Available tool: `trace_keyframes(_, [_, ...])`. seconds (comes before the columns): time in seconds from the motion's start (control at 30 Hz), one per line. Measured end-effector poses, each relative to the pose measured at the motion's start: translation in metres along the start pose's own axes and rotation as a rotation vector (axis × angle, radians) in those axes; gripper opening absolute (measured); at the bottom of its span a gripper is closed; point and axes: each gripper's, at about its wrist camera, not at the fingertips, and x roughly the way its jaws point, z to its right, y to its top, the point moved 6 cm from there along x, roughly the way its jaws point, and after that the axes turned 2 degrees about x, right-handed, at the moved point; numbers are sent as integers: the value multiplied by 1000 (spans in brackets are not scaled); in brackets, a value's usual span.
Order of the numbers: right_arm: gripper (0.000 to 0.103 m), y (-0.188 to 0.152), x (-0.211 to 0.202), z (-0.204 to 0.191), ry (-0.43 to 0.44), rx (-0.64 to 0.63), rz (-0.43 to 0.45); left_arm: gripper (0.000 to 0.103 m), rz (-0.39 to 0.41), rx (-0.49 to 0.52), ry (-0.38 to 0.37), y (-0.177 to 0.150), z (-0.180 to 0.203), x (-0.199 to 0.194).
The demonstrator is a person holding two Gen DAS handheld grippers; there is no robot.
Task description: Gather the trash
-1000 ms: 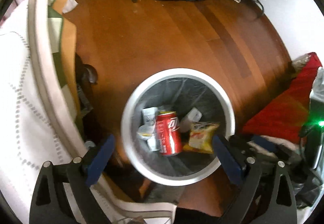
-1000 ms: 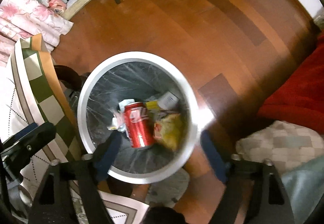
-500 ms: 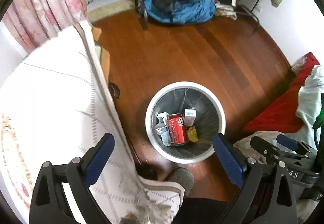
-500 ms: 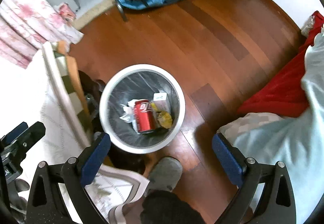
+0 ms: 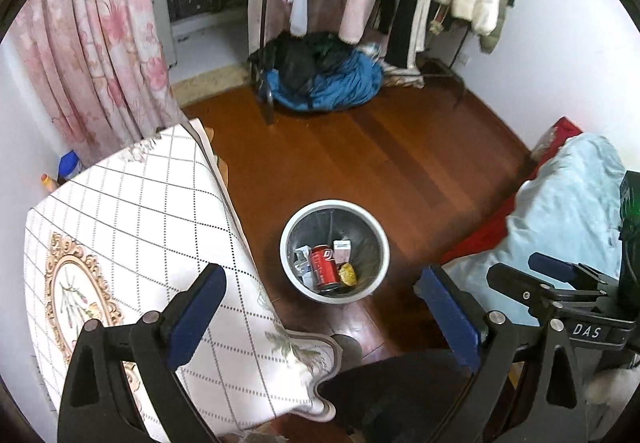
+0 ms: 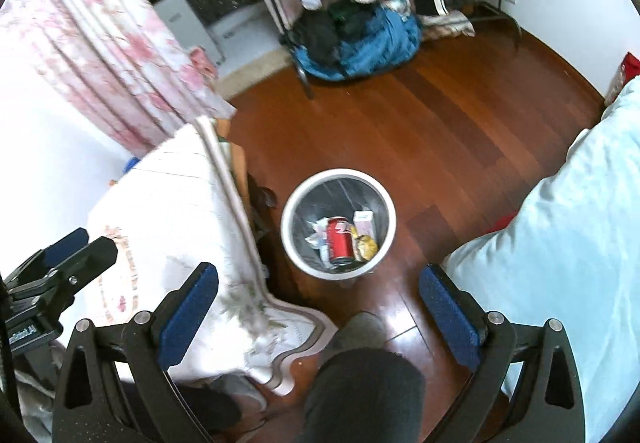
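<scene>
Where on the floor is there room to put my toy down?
The bare wooden floor between the trash bin and the blue clothes pile is wide open. It is crowded beside the bin, between the tablecloth and the pale blue bedding.

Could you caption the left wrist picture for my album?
Open left gripper high above a white bin holding a red can and wrappers.
</scene>
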Motion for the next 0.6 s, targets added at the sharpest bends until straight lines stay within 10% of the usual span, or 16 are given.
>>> trace_keyframes(0.6, [102,-41,-138,-44,134,-76,87,100,117,-11,-118,-24,5,-120])
